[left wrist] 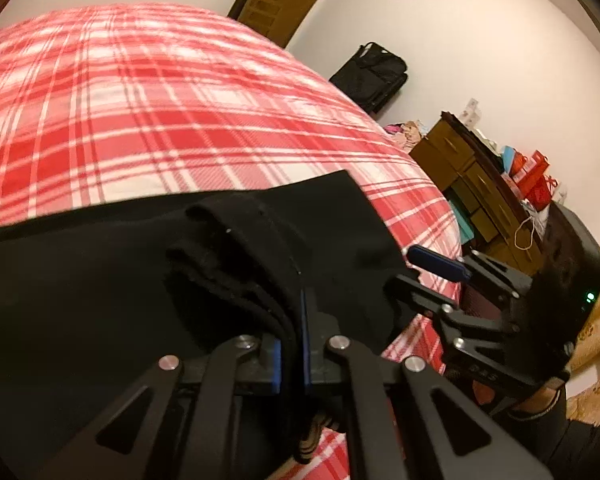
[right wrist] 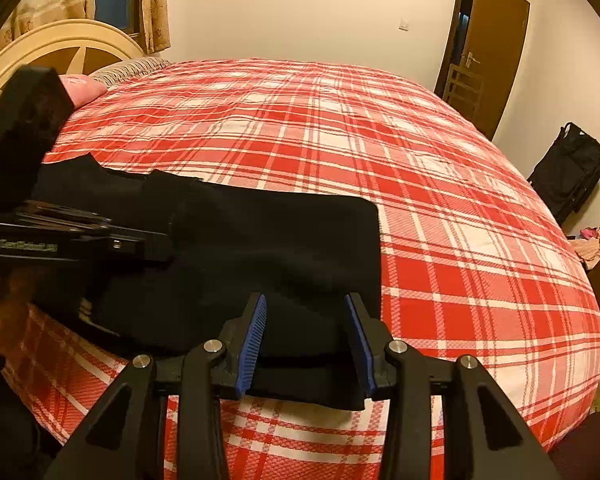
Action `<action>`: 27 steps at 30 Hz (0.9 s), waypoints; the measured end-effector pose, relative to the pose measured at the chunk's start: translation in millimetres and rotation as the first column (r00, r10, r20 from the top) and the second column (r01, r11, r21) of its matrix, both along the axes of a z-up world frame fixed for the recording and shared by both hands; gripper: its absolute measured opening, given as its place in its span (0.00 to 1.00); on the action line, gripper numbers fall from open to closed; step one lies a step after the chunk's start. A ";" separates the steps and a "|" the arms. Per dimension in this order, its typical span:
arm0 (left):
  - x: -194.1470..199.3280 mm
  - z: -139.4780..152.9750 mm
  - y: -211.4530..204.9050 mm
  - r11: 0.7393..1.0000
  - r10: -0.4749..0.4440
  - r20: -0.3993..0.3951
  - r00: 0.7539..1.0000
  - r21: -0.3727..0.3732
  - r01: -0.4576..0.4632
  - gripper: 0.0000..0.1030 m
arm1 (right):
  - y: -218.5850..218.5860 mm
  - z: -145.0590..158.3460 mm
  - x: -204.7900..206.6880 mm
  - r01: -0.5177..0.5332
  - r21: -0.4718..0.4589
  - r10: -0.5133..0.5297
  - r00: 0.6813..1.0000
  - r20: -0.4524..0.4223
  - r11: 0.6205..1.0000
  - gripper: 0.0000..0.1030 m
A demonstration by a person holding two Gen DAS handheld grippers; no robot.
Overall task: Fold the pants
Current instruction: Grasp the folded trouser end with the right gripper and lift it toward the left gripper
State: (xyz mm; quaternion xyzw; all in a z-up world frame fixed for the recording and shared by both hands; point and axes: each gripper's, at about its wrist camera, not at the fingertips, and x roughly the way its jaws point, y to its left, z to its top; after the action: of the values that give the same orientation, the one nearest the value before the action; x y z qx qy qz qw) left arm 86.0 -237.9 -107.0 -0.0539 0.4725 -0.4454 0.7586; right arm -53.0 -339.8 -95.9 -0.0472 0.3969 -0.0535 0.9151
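Here, our left gripper [left wrist: 291, 344] pinches bunched black pants [right wrist: 268, 248] on the plaid bedspread [right wrist: 440, 200]; our right gripper [right wrist: 306, 340] gapes lower centre; logo lettering at left unreadable.

The pants [right wrist: 260, 248] were plain black, with no pattern I could make out in the dim light. The bedspread [right wrist: 440, 200] was a red and white plaid. Both grippers were black with blue pads [right wrist: 254, 340]. The door [right wrist: 496, 48] was brown, the curtain [right wrist: 156, 4] beige, the suitcase [right wrist: 570, 168] black.
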 end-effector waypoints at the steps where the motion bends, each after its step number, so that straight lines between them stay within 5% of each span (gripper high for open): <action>1: -1.4 3.1 1.1 1.000 -0.003 0.005 1.000 -0.004 0.003 0.06 | 0.5 0.8 -0.5 0.002 -0.004 -0.002 1.000 0.003 1.000 0.41; 27: -3.2 23.7 26.2 0.999 0.041 0.053 0.998 -0.007 -0.041 0.06 | 2.4 -1.8 -2.3 0.009 -0.020 -0.009 1.000 0.006 1.000 0.41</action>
State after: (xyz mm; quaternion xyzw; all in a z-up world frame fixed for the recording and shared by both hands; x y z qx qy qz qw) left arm 82.8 -211.8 -83.3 -0.0539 0.4496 -0.4325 0.7797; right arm -55.3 -337.4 -97.8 -0.0545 0.3940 -0.0618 0.9154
